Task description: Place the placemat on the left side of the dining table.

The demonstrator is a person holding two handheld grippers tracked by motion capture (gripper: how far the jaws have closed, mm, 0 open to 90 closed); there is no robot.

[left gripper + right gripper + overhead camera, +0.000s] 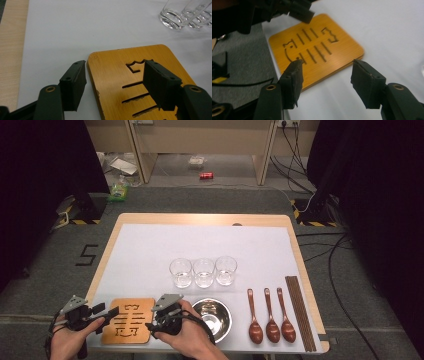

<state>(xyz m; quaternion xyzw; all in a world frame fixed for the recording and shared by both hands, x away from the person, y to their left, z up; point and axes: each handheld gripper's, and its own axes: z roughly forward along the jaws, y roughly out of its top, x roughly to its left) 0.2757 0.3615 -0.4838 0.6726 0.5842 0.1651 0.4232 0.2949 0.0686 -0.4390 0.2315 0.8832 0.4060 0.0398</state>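
Both hand-held grippers, left (111, 311) and right (150, 323), spread; I'd straddle the bamboo trivet's (128, 320) edges squarely before closing.

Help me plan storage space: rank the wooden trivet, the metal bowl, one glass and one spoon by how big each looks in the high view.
1. wooden trivet
2. metal bowl, partly behind the hand
3. spoon and glass: too alike to rank

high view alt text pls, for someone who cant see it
Two hand-held grippers, the left gripper and the right gripper, sit open at either side of a carved wooden trivet near the front edge of a white-covered table. Right of the trivet are a metal bowl, three wooden spoons and chopsticks; three empty glasses stand behind.
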